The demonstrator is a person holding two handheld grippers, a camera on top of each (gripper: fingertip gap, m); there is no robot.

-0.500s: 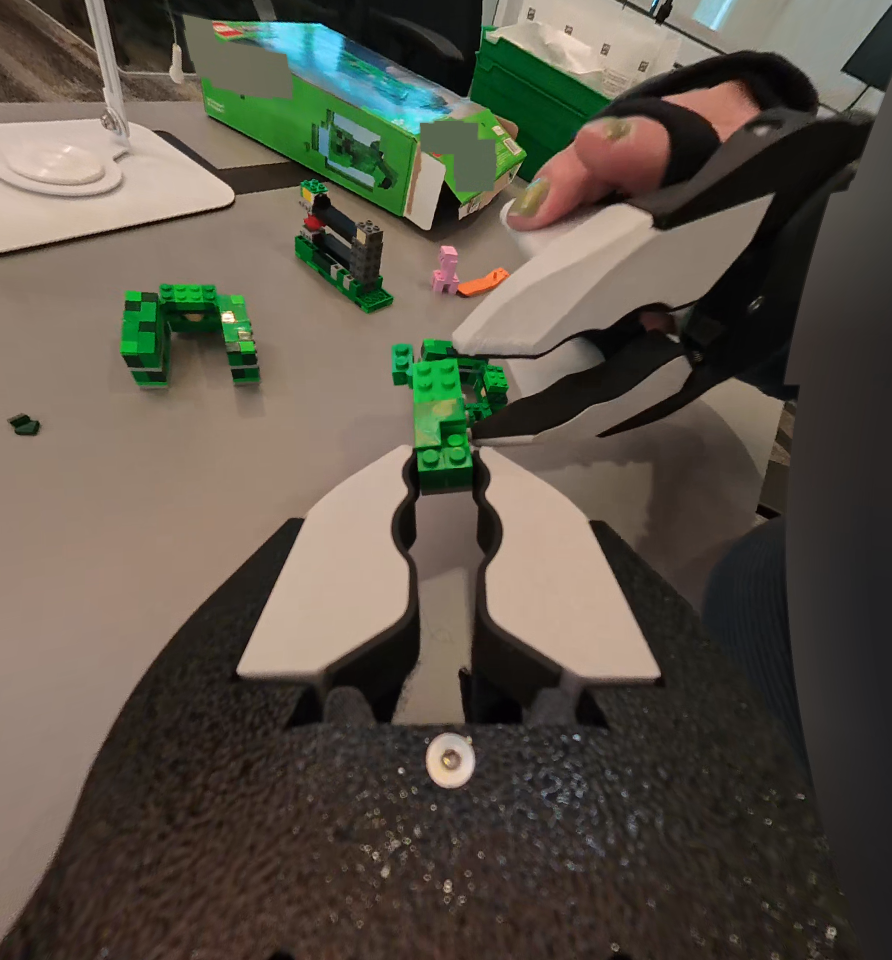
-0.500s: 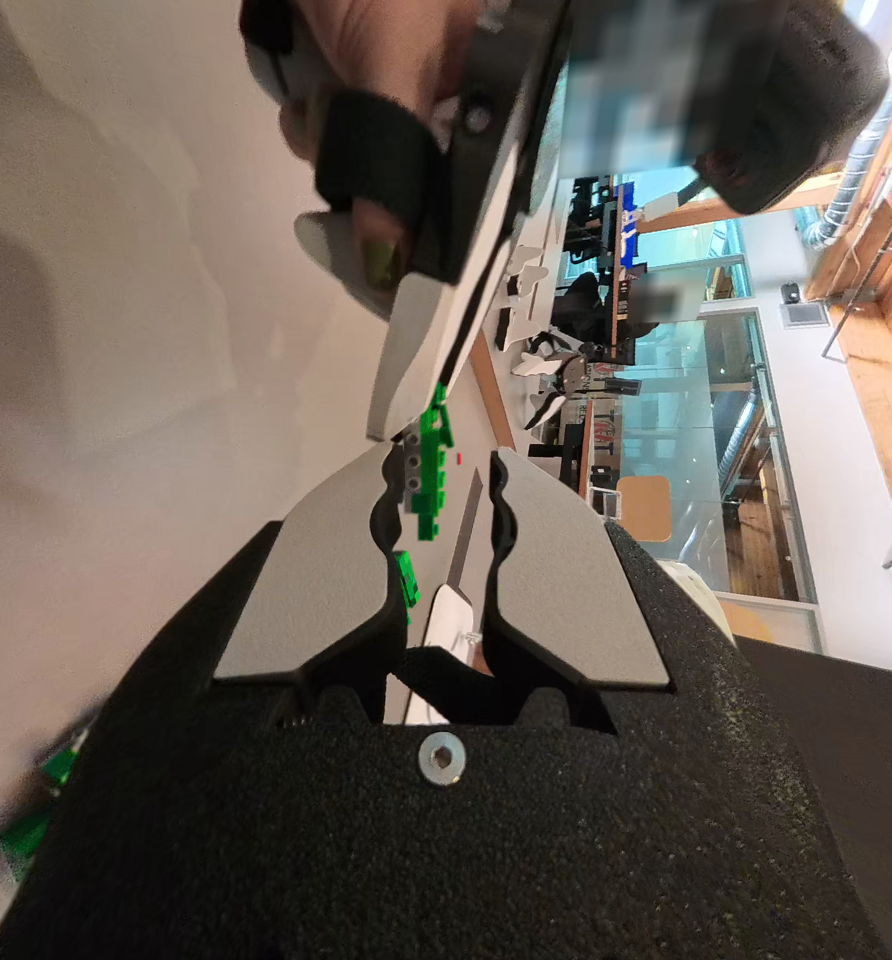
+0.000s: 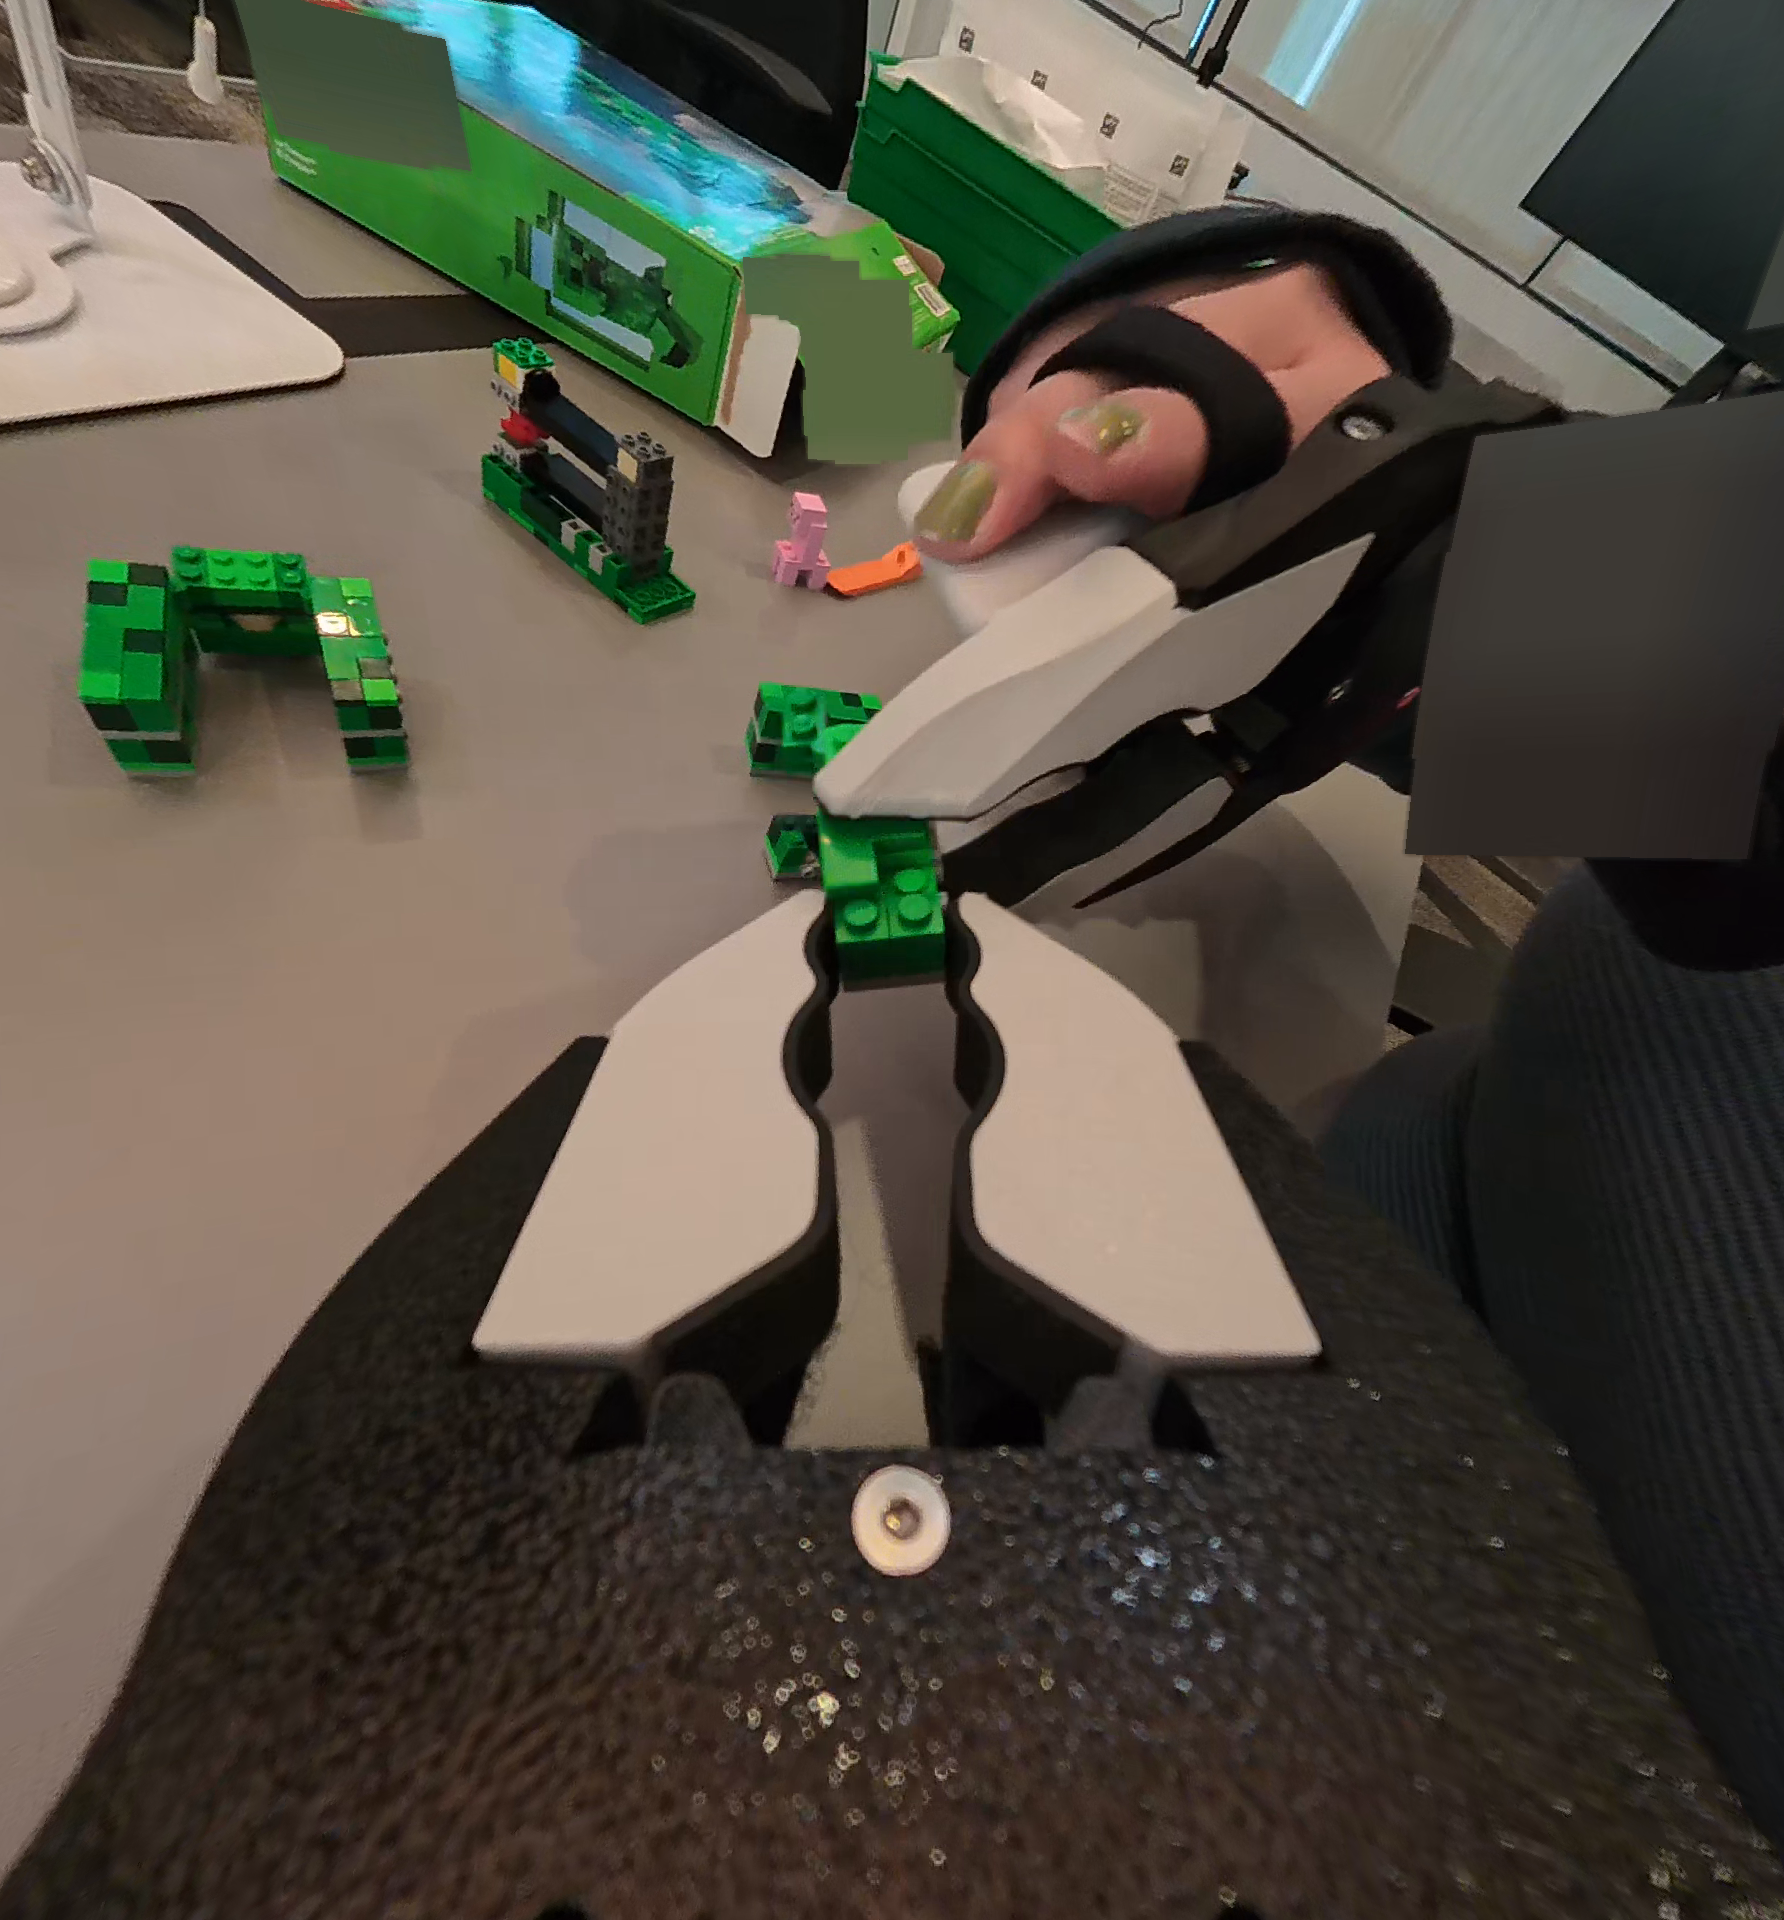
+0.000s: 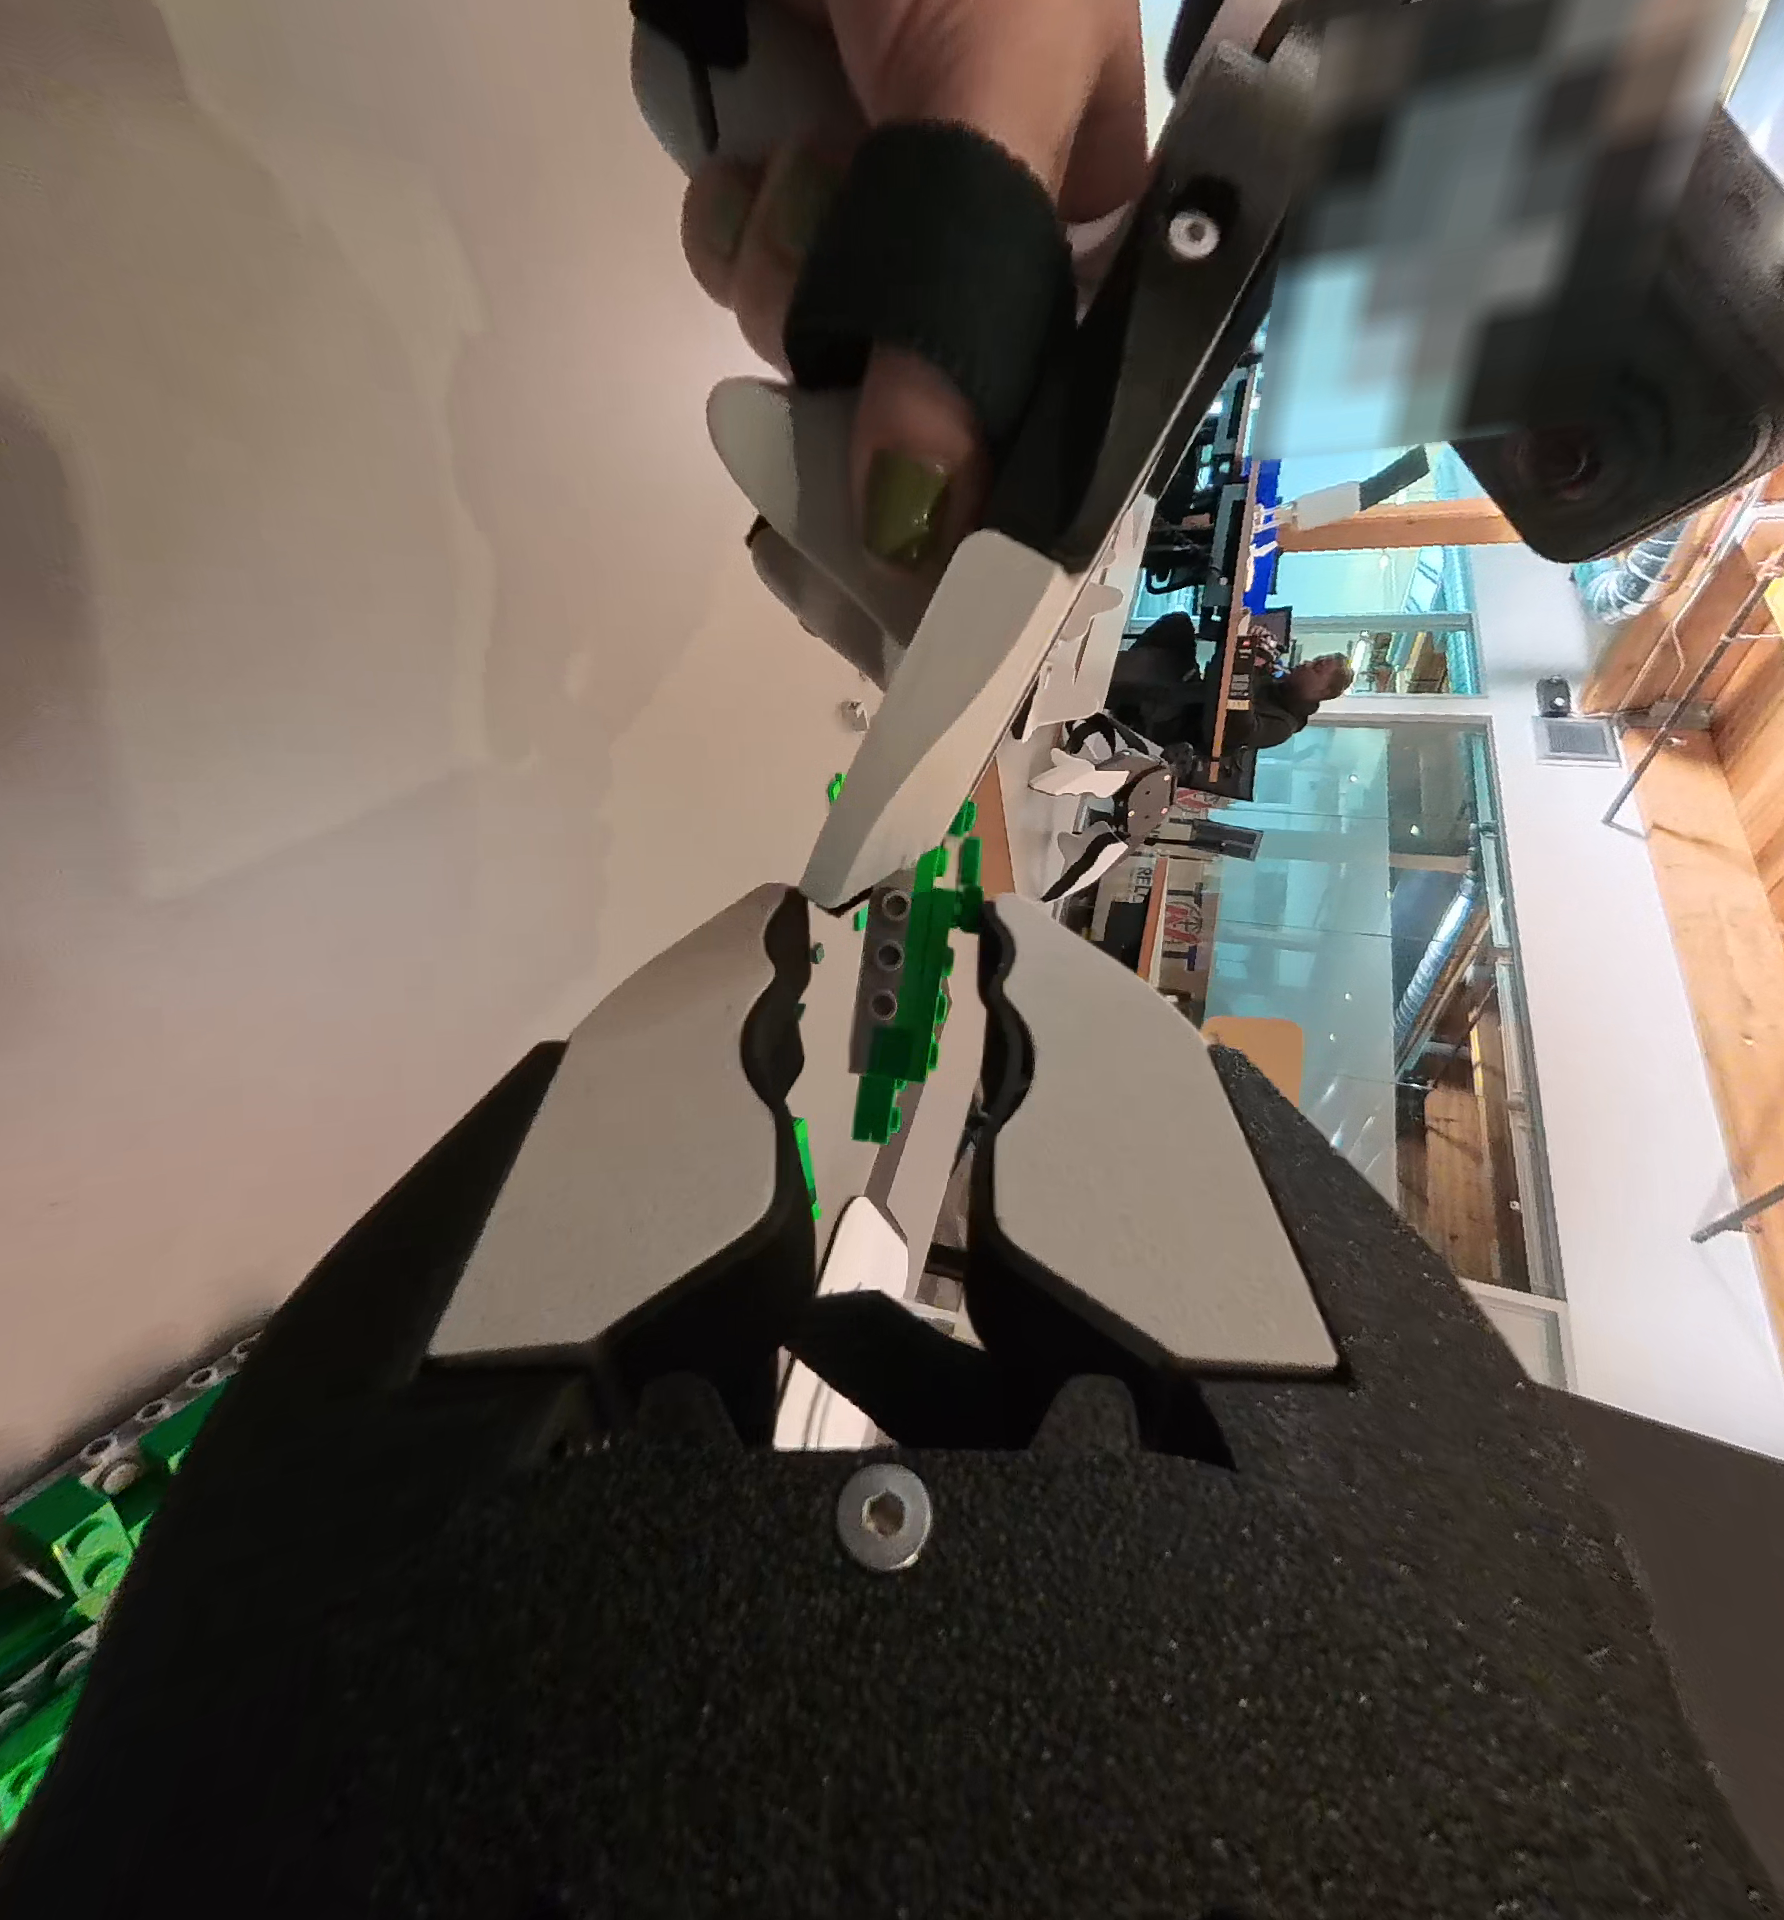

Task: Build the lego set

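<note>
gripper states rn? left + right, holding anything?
Left gripper: closed on the green lego piece.
Right gripper: jaws apart, straddling the same piece, not clamped on it.

Pale grey gripper (image 3: 890, 914) fingers, black speckled body — silver screw, black strap

Little here can be read by you. The green box (image 3: 597, 208) at the back of your table carries print along its side and end flap, but flat patches cover most of it and the rest is too small to make out. The white bags (image 3: 1054, 114) in the green crate (image 3: 929, 197) behind it bear a row of small dark marks, not legible. In your right wrist view, a sign (image 4: 1184, 906) with red letters stands behind the far glass, partly hidden. No numbers can be read anywhere.
</note>
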